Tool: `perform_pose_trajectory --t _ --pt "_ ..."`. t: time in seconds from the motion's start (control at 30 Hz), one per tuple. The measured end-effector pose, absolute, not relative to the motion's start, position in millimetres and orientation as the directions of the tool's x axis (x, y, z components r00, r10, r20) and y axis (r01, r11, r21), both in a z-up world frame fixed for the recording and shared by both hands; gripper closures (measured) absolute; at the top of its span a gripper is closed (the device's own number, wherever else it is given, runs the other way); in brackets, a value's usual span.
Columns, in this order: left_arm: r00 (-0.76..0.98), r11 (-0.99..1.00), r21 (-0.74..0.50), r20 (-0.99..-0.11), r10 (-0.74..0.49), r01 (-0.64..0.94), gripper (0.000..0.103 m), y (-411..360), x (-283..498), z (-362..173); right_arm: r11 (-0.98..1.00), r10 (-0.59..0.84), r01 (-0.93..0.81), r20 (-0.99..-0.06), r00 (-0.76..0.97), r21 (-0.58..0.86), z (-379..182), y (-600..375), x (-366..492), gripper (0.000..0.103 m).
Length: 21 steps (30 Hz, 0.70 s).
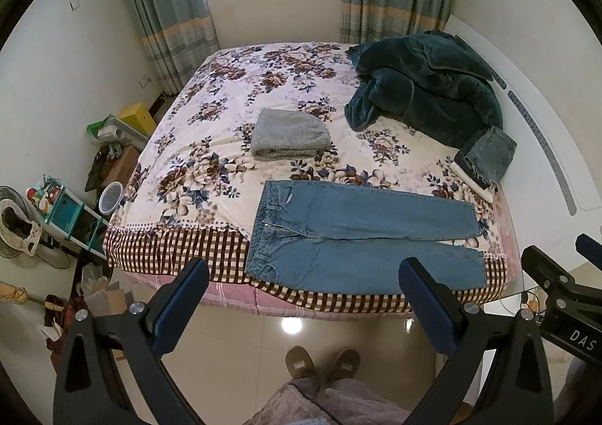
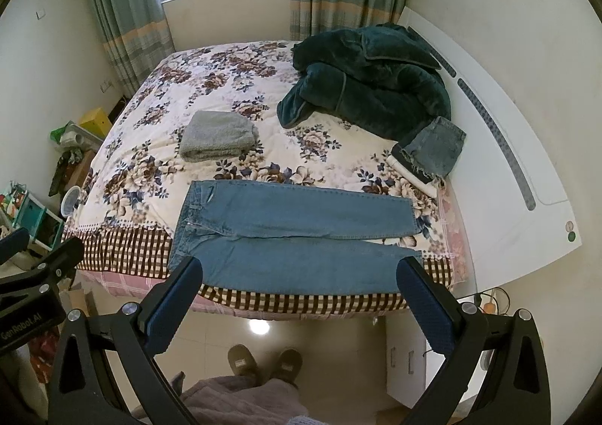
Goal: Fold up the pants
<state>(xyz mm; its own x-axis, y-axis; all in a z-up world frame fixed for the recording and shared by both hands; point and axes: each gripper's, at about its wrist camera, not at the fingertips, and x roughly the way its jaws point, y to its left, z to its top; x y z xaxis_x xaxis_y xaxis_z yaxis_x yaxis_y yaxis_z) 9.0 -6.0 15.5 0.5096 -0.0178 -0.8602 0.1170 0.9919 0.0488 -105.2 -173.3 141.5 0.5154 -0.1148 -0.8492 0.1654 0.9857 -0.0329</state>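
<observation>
Light blue jeans lie flat at the near edge of the bed, waistband to the left, both legs stretched to the right; they also show in the right wrist view. My left gripper is open and empty, held above the floor short of the bed's near edge. My right gripper is open and empty, at about the same height, to the right of the left one. Part of it shows in the left wrist view.
The bed has a floral cover. On it lie a folded grey towel, a dark green blanket heap and folded denim by the white headboard. Cluttered shelves and boxes stand left. My slippered feet stand on the tile floor.
</observation>
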Motion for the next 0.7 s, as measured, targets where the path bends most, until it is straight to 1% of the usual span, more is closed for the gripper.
perform_pose_trajectory --t 0.7 --pt "0.515 0.992 0.042 -0.857 -0.024 0.116 0.0 -7.0 17.4 20.0 0.985 -0.113 0.168 -0.848 0.517 -0.029 138.9 -168.8 -108.3 0.0"
